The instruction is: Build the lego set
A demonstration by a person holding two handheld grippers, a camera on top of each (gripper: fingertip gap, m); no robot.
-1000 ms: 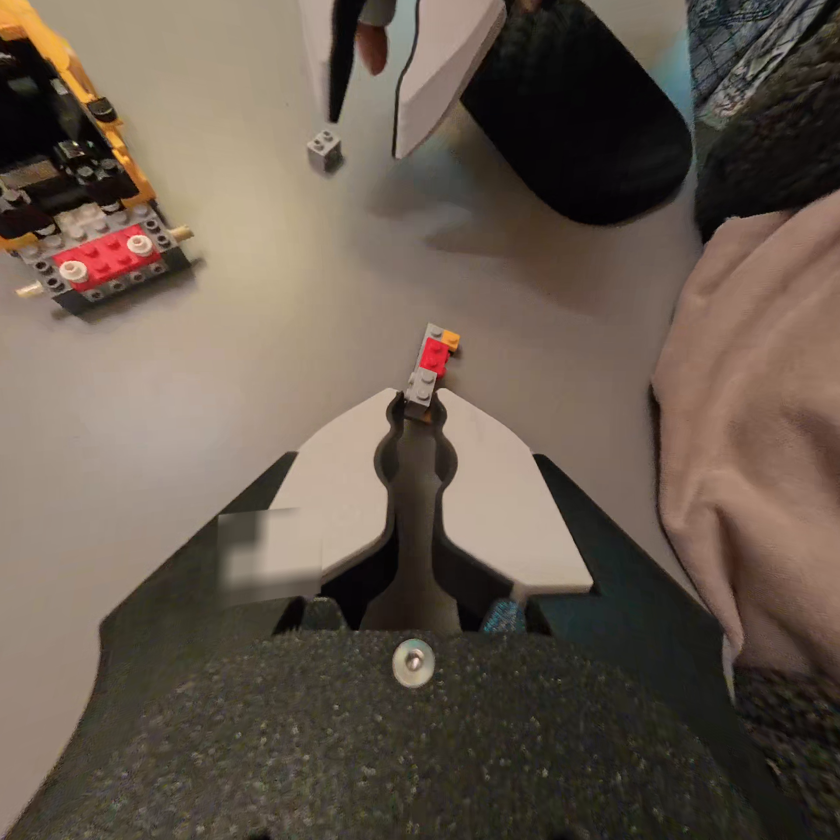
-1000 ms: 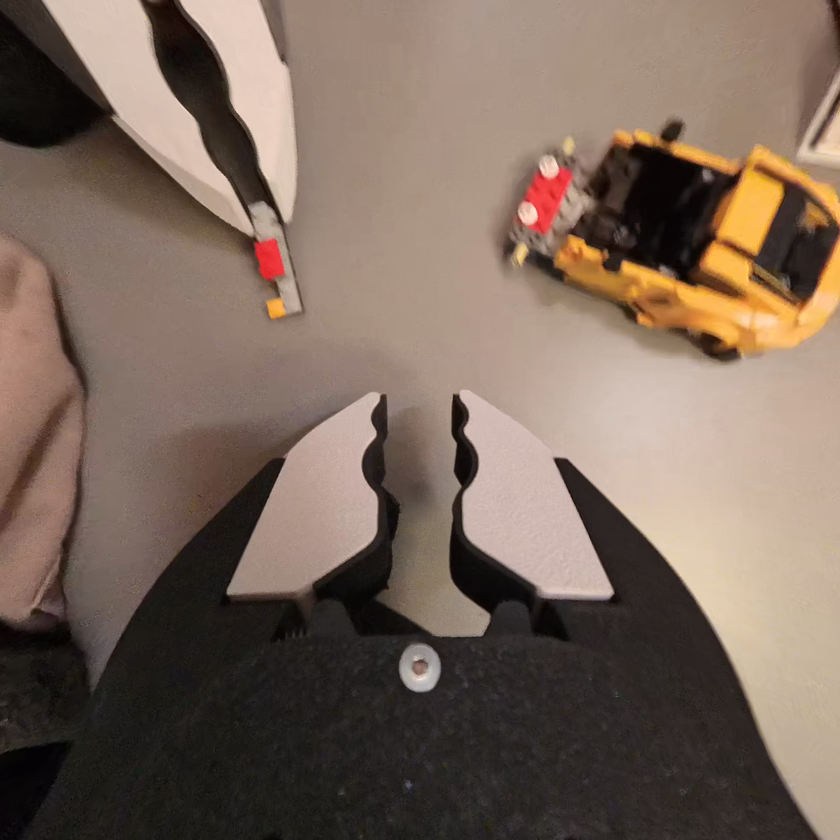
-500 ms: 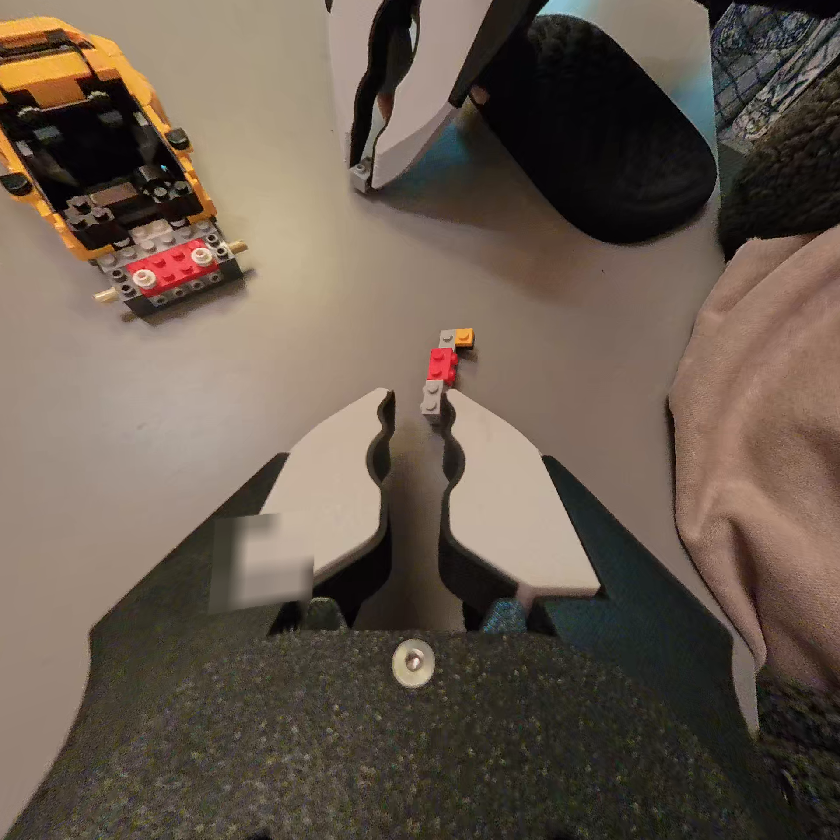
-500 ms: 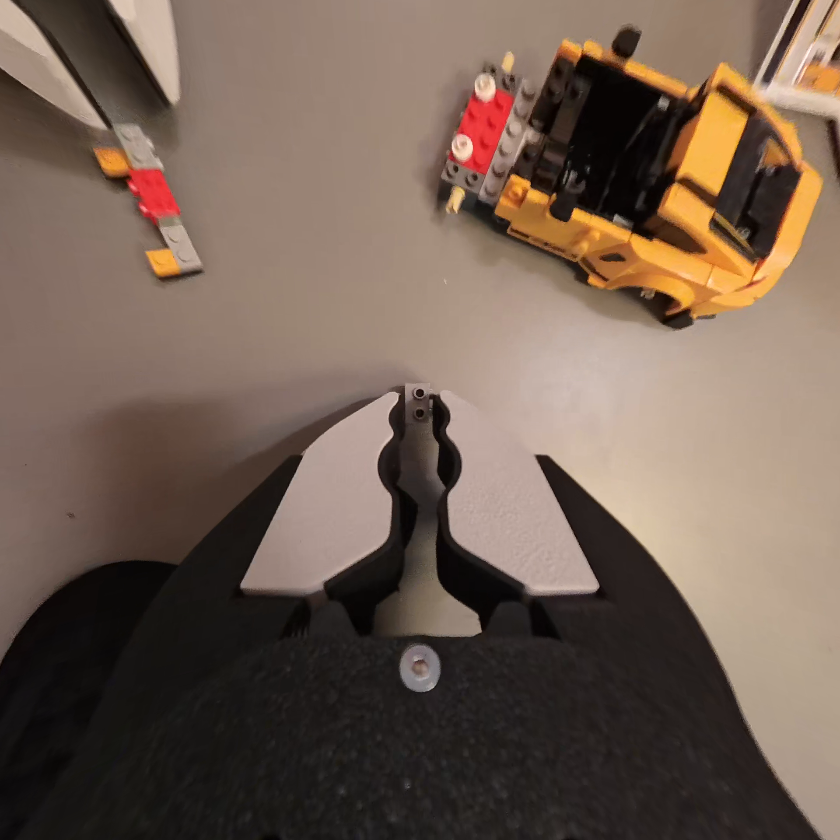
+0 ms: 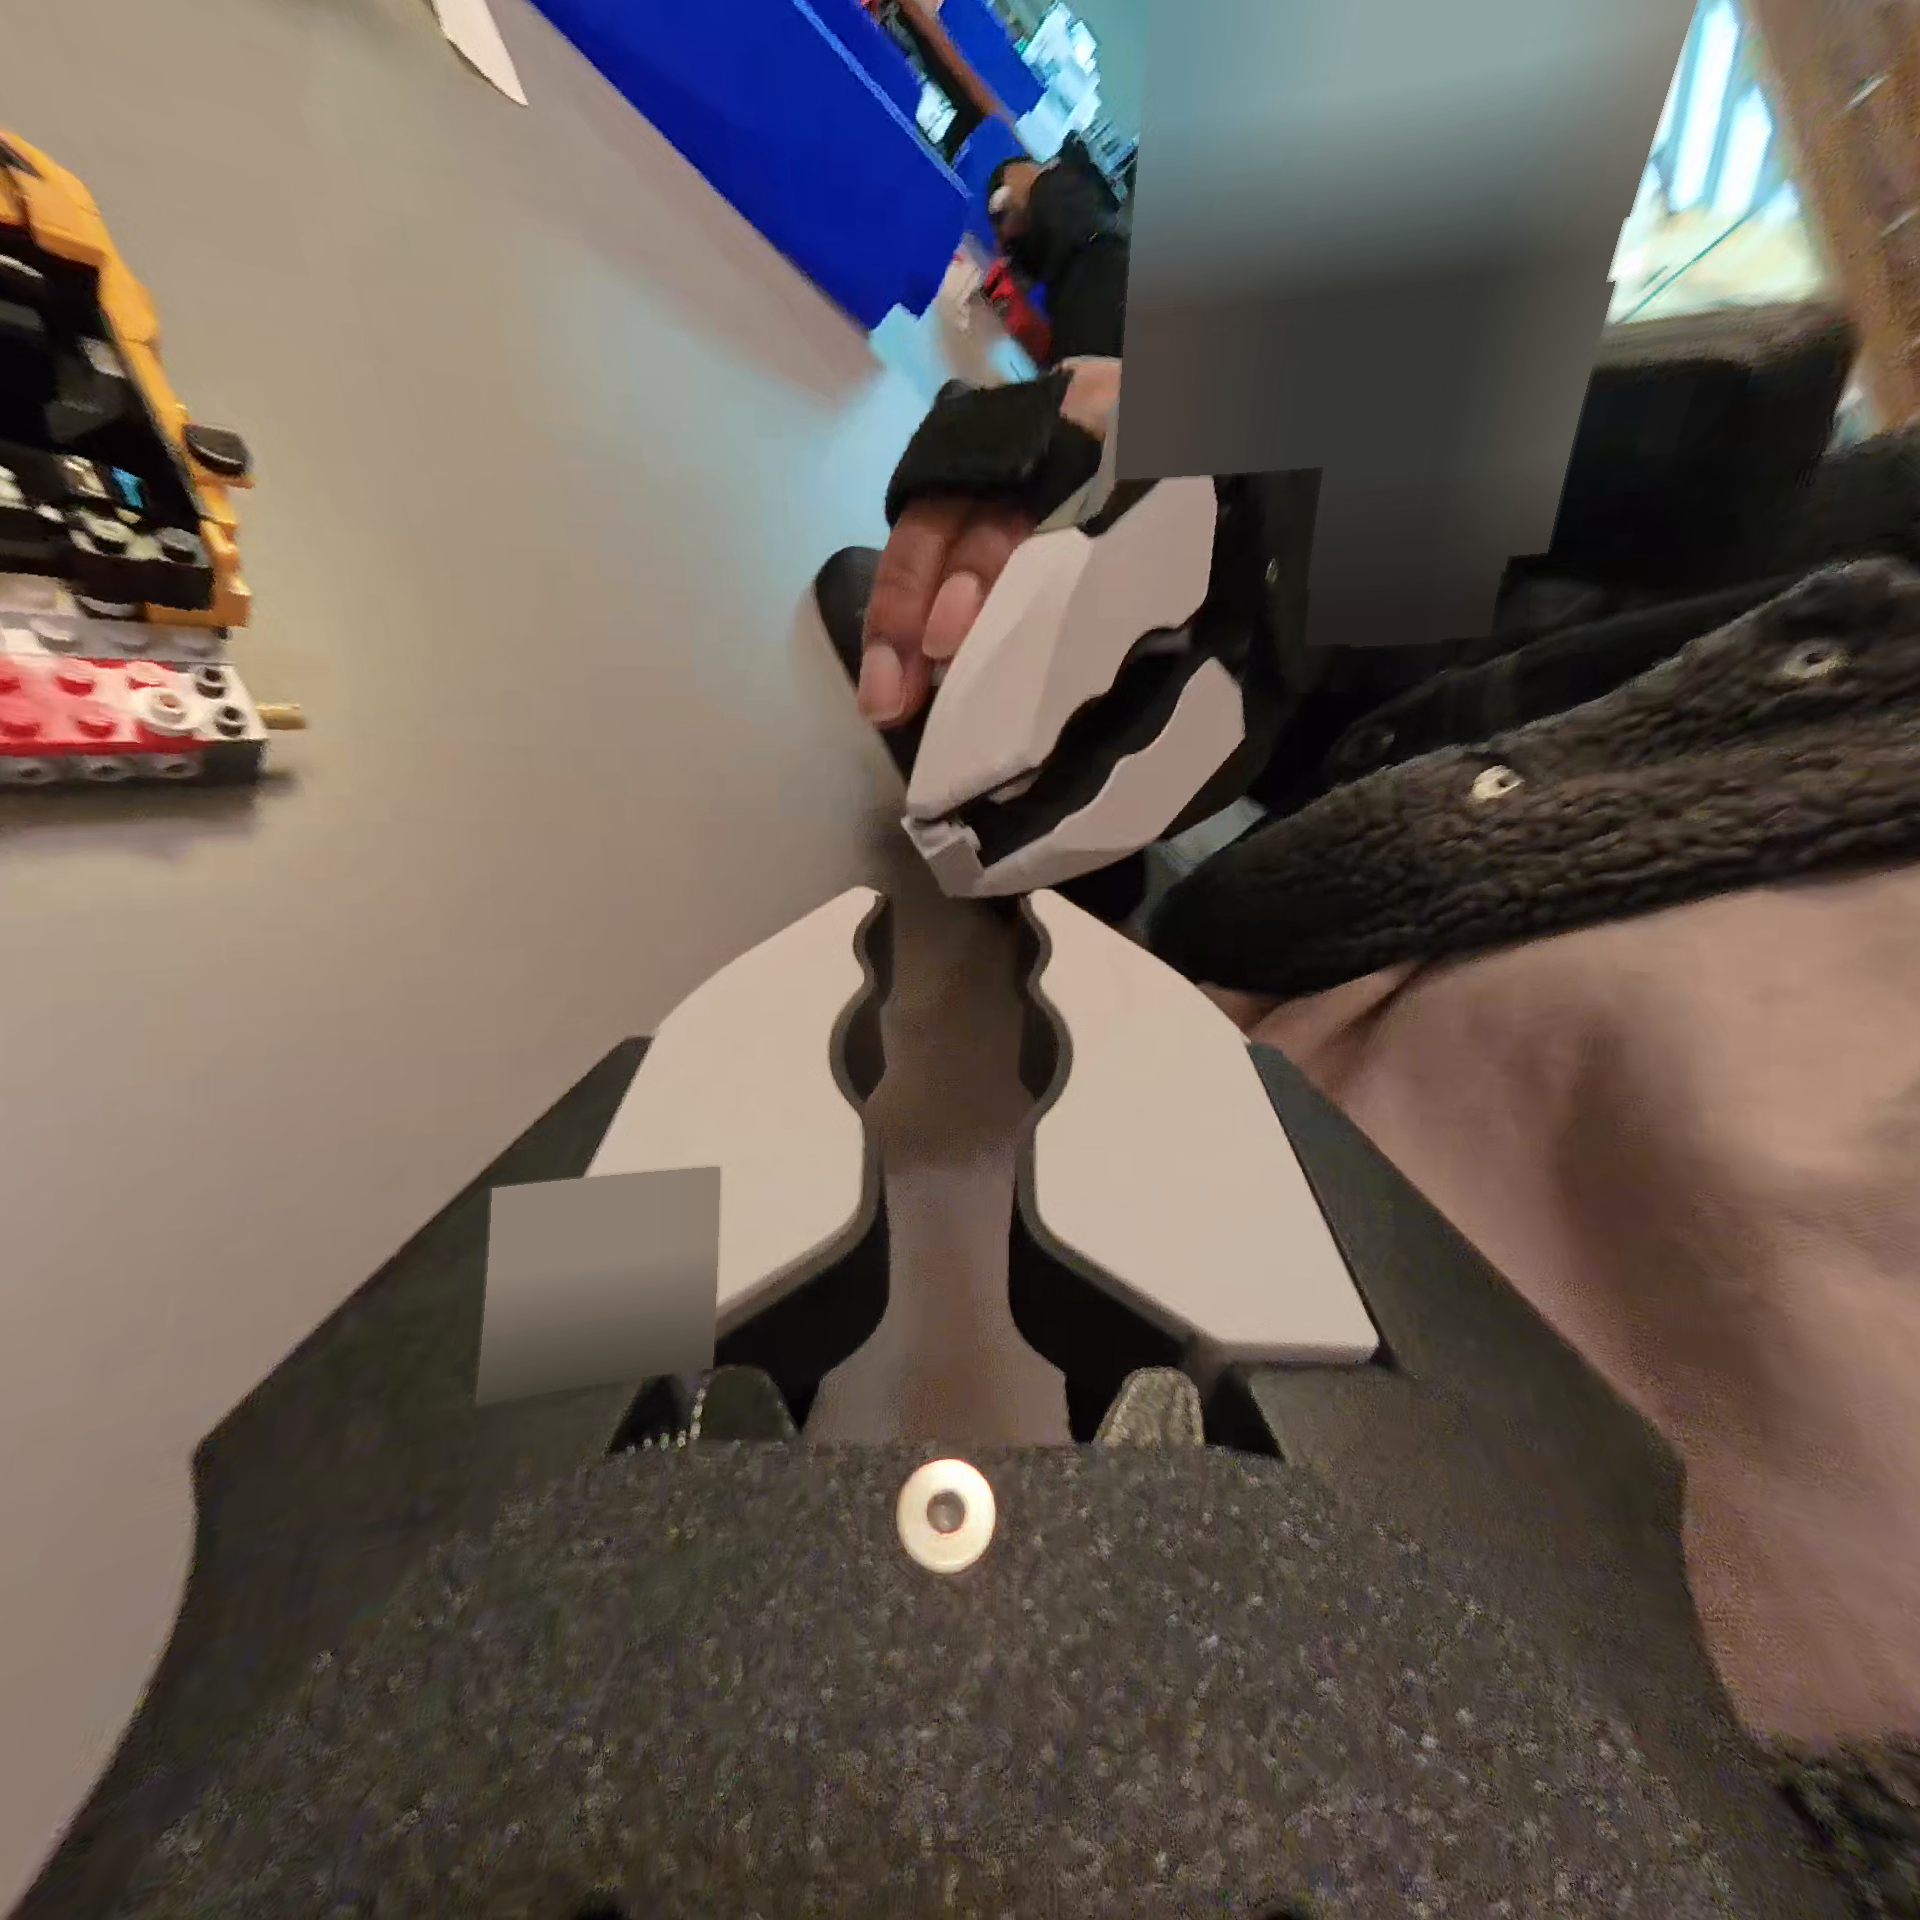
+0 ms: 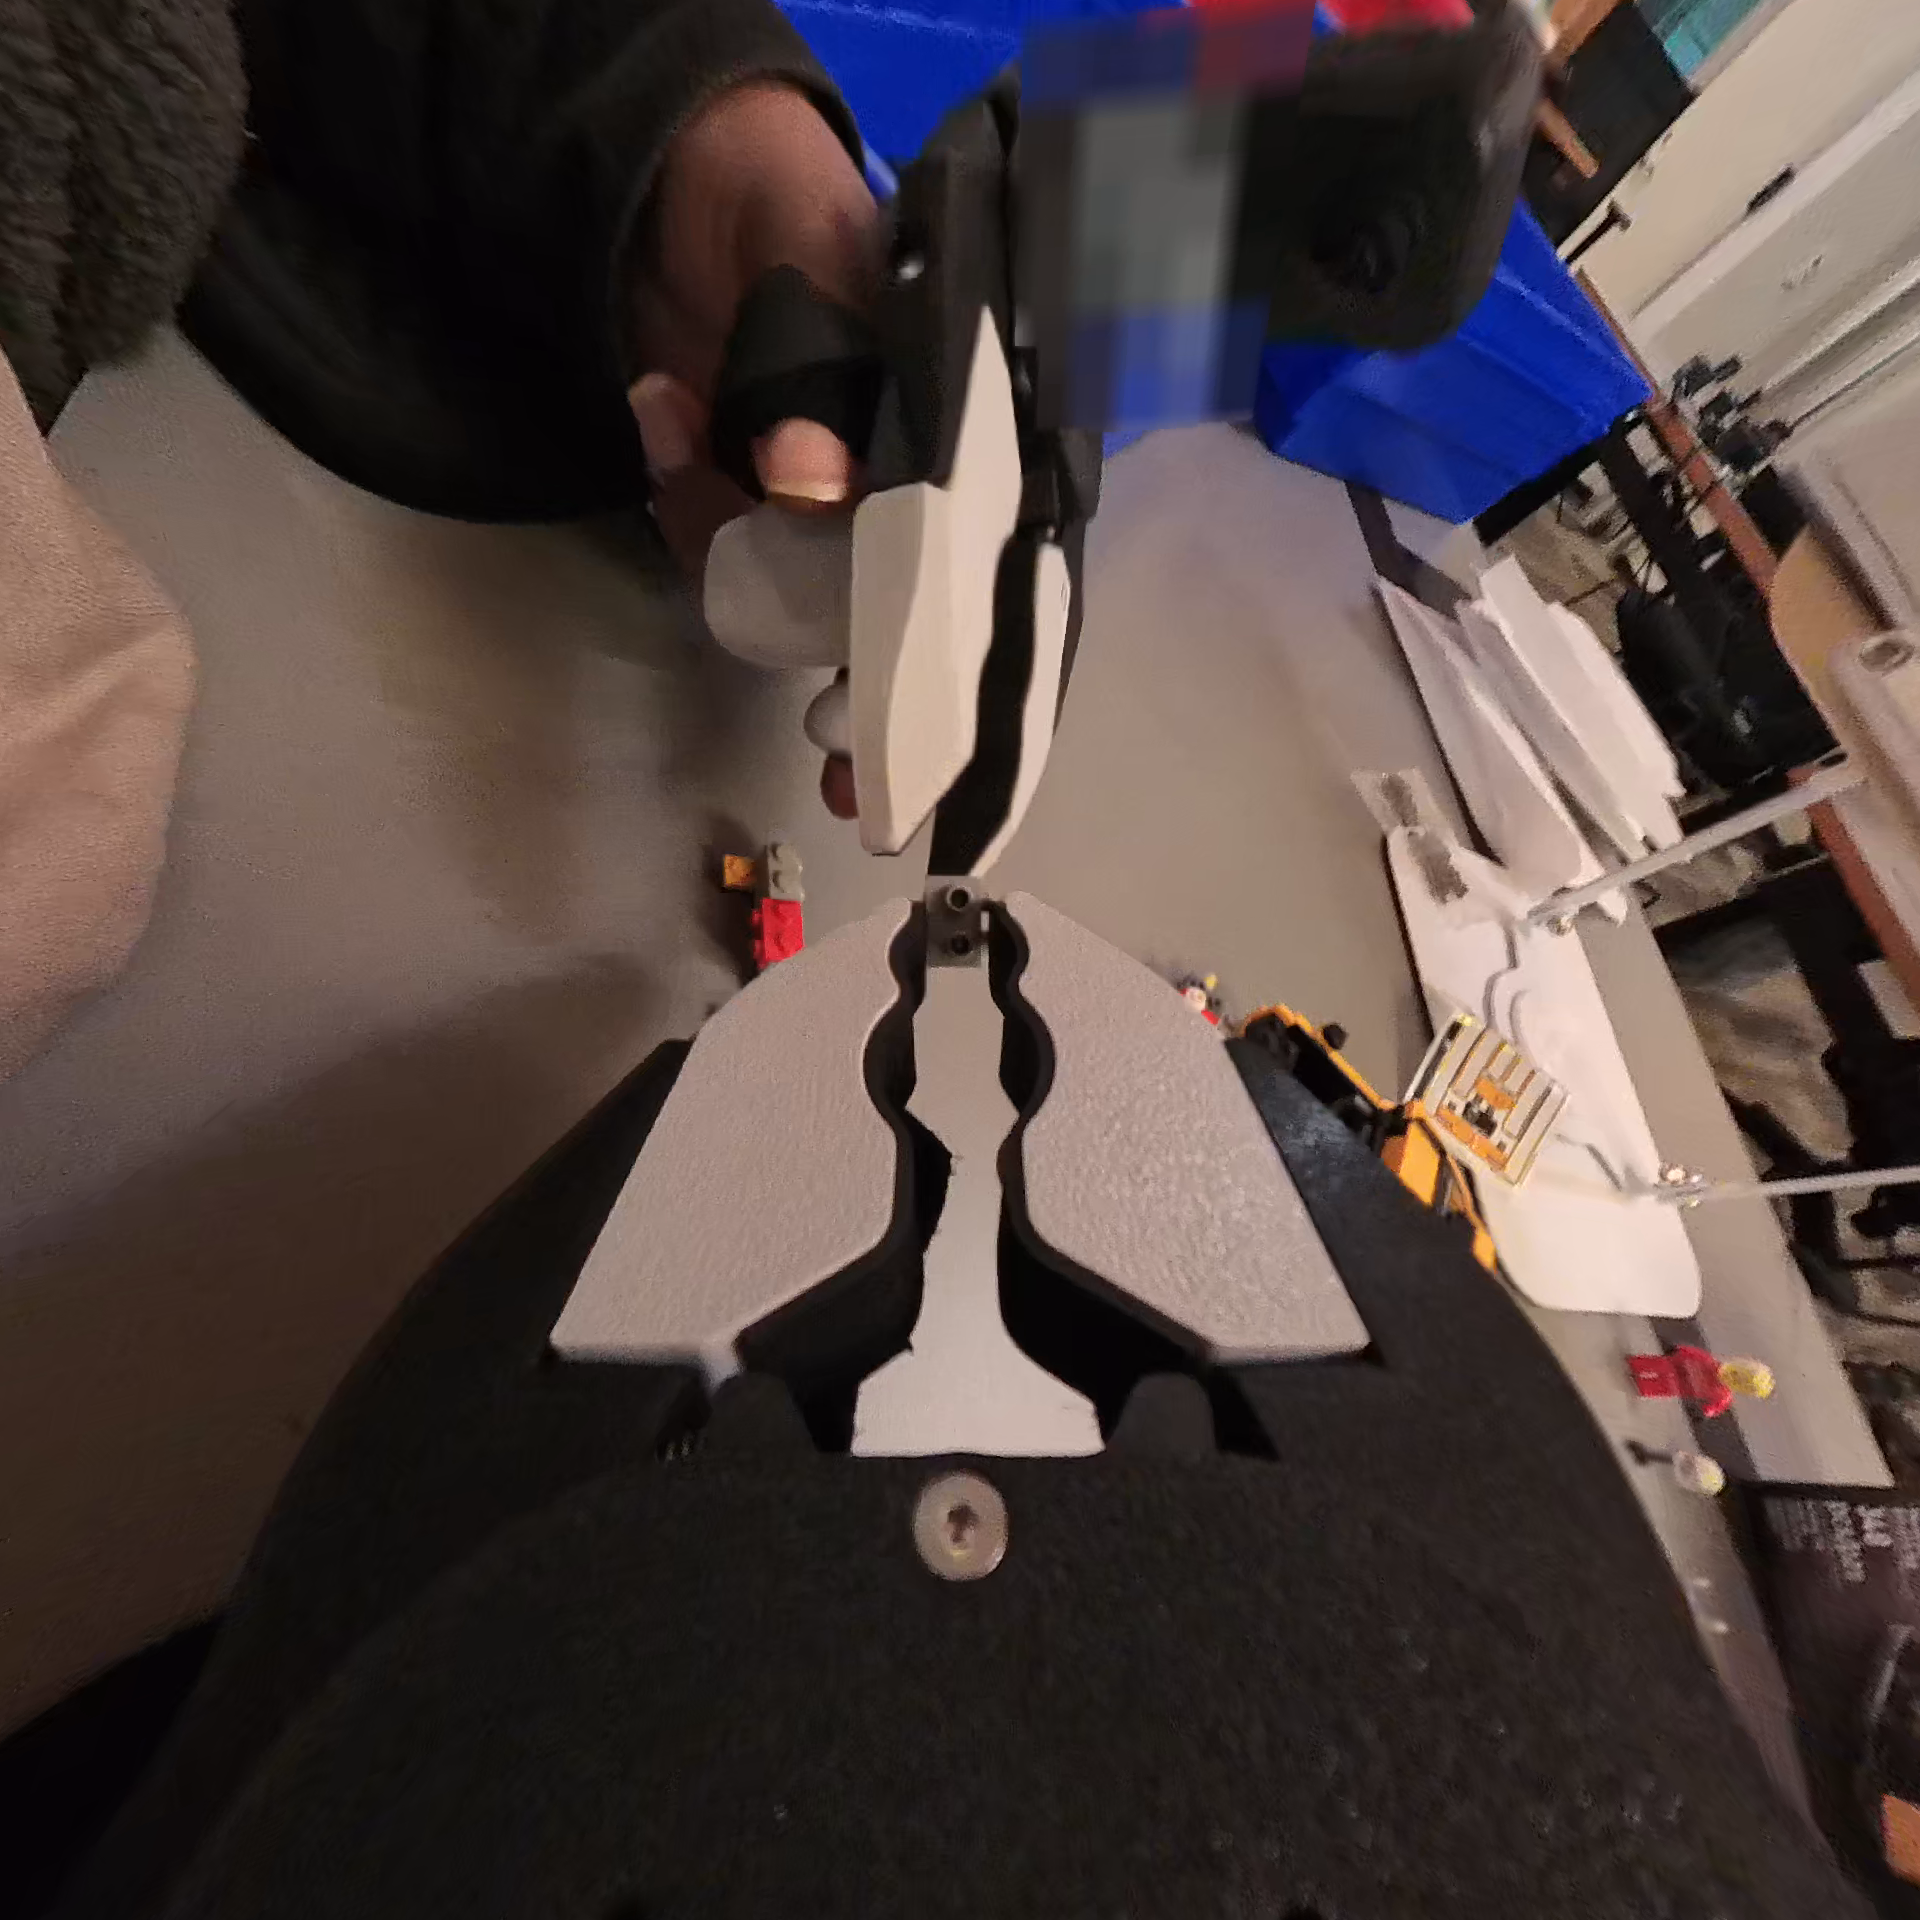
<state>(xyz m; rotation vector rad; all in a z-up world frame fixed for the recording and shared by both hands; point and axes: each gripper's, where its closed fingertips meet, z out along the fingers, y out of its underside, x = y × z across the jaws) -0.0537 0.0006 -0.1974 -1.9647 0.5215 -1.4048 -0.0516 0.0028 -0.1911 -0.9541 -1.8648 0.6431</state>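
Observation:
My right gripper (image 6: 956, 912) is shut on a small grey brick (image 6: 956, 927), held up off the table. It also shows in the left wrist view (image 5: 954, 854), with the grey brick (image 5: 940, 844) at its tips. My left gripper (image 5: 951, 910) is open and empty, its tips just below and in front of that brick. In the right wrist view the left gripper (image 6: 935, 850) points down at the brick, tip to tip. A grey, red and orange plate strip (image 6: 774, 902) lies on the table beyond. The yellow car (image 5: 114, 540) sits at the left.
The car (image 6: 1392, 1127) is partly hidden behind my right finger. White paper sheets and a clear bag (image 6: 1538, 1039) lie at the right, with a small red piece (image 6: 1683, 1377). A blue bin (image 6: 1455, 395) stands at the back. A beige sleeve (image 5: 1558, 1247) is close on the right. The tips of both grippers are at nearly the same place.
Both grippers have lifted and turned to face each other tip to tip. The left gripper has left the plate strip on the table. The right still holds the grey brick.

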